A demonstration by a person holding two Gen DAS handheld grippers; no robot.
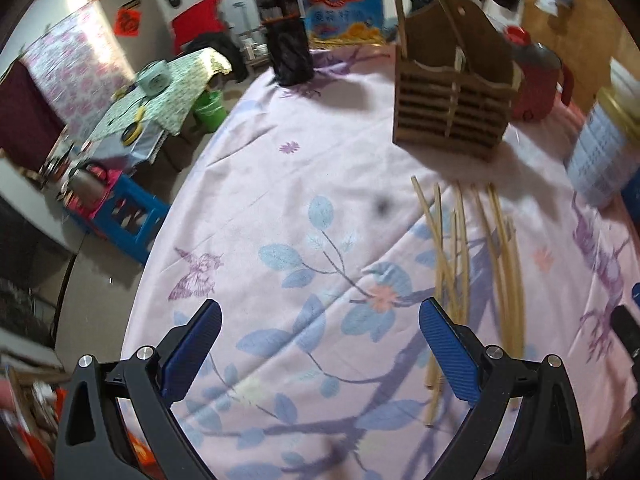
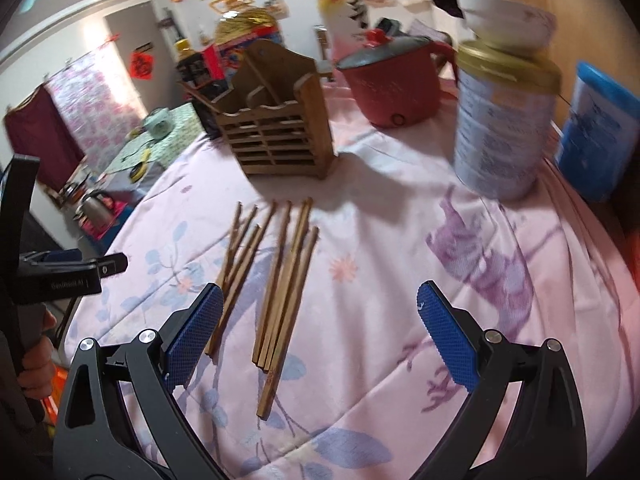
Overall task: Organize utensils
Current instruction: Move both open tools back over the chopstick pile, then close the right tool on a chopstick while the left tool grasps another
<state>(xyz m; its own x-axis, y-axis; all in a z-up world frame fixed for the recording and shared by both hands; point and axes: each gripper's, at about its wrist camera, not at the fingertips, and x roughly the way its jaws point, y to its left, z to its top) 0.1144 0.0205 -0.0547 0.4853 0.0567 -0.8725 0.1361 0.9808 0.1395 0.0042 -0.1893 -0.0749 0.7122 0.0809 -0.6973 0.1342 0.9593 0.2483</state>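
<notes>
- Table surface: covered by a pink floral cloth (image 2: 400,208), creased in places, bearing all items below.
- Tin canister (image 2: 500,128): gold-lidded, upright at the far right of the cloth, with white bowls stacked on its lid; a blue container (image 2: 596,132) stands just beside it.
- Red pot (image 2: 392,84): lidded, with a handle, upright behind and to the right of the holder.
- Wooden utensil holder (image 2: 276,136): slatted front, divided compartments, upright near the far side of the cloth; no utensils can be made out inside it.
- Black container (image 1: 290,52): upright, to the left of the holder in the left wrist view.
- Chopsticks (image 2: 280,280): a loose group lying flat on the cloth in front of the holder, well apart from it, roughly parallel in two clusters, some crossing.
- Left gripper (image 1: 320,344): above the cloth, jaws wide apart, nothing between them; the chopsticks lie at its right finger side.
- Right gripper (image 2: 320,336): above the cloth, jaws wide apart and empty; the near ends of the chopsticks show between its fingers.
- Person's hand (image 2: 36,364): partly visible at the left edge of the right wrist view, gripping the other tool's handle.
</notes>
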